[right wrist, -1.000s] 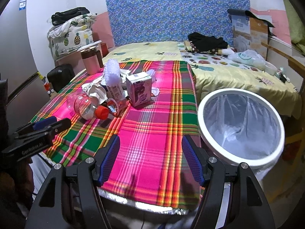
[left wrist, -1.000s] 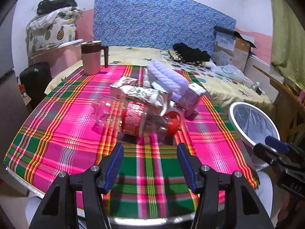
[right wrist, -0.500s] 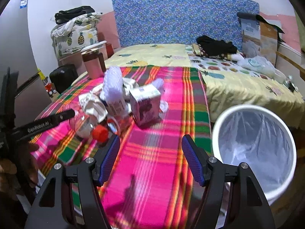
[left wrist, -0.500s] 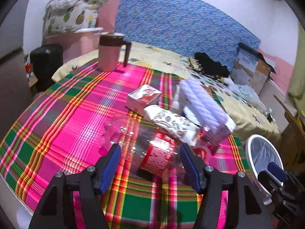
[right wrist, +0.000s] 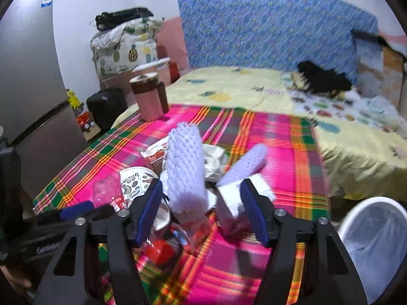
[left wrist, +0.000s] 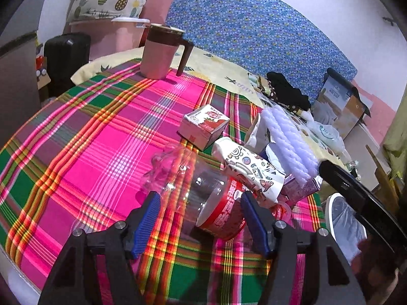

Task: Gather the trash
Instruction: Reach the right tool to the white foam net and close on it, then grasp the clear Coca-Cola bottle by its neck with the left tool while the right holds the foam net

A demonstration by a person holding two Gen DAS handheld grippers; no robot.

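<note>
A pile of trash lies on the plaid tablecloth (left wrist: 89, 139). It holds a clear plastic bottle (left wrist: 203, 198) with a red label, a red-and-white carton (left wrist: 203, 127), a crumpled patterned paper cup (left wrist: 249, 170), a white foam net sleeve (left wrist: 290, 142) and a purple carton (left wrist: 300, 188). My left gripper (left wrist: 199, 218) straddles the bottle; its jaws are opening and the pads do not press on it. My right gripper (right wrist: 201, 211) is closing, with the foam net sleeve (right wrist: 185, 172) and a white box (right wrist: 236, 198) between its fingers, neither squeezed. The bottle's red cap (right wrist: 162, 251) lies just below.
A white bin (right wrist: 374, 241) lined with a clear bag stands off the table's right edge. A pink mug (left wrist: 160, 53) with a brown lid stands at the far side. Behind the table is a bed with a blue headboard. A grey fridge (right wrist: 30, 89) stands on the left.
Both grippers have moved forward into the trash pile. The bottle now lies between the left fingers, the foam sleeve and box between the right ones, which have narrowed slightly.
</note>
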